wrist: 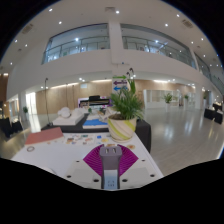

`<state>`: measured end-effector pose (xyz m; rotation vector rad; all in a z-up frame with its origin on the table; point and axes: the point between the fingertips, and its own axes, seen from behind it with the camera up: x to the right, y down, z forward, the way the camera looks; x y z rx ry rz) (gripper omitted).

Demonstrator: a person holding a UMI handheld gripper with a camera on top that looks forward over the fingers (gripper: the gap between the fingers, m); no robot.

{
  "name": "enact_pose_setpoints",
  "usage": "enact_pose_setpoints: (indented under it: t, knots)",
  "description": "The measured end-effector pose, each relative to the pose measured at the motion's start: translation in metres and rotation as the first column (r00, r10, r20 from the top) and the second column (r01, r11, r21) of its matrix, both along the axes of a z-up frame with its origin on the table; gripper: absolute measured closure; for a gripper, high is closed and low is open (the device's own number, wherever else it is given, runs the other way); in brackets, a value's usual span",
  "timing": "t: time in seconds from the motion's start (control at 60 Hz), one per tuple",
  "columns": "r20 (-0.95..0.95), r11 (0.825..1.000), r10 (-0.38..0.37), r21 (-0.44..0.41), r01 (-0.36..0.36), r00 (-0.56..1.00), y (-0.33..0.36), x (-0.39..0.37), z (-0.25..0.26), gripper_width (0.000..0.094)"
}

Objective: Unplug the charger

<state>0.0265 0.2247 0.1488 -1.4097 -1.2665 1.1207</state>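
A small grey and white charger point(111, 168) sits between my gripper's fingers point(111, 150). The magenta pads point(95, 160) press on it from both sides. The charger is held above the white table point(55, 155), apart from anything else. No socket or power strip is in view. No cable shows.
A green plant in a yellow and white pot point(122, 126) stands on the table just beyond the fingers. A red flat item point(44, 135) lies at the table's far left. Small coloured items dot the tabletop. A dark sofa point(80, 118) and a large hall lie beyond.
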Motion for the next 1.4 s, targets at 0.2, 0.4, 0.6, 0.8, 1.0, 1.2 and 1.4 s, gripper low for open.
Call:
enact_pose_setpoints:
  t: [0.2, 0.4, 0.6, 0.8, 1.0, 1.2, 1.4]
  knots:
    - [0.055, 0.999, -0.038, 0.018, 0.037, 0.998, 0.060, 0.012, 0.047, 0.0774]
    - [0.323, 0.995, -0.083, 0.075, 0.062, 0.943, 0.126, 0.034, -0.059, 0.0765]
    - [0.487, 0.996, -0.073, 0.074, 0.042, 0.870, 0.141, 0.034, -0.144, 0.0688]
    - [0.513, 0.999, -0.031, 0.041, 0.012, 0.858, 0.130, 0.031, -0.146, 0.0197]
    - [0.493, 0.999, -0.027, 0.046, 0.005, 0.870, 0.115, 0.100, -0.045, 0.0092]
    - [0.535, 1.000, 0.002, 0.009, -0.008, 0.845, 0.081, 0.244, 0.045, 0.0094]
    - [0.548, 1.000, 0.014, -0.008, -0.011, 0.837, 0.067, 0.332, 0.071, 0.0091]
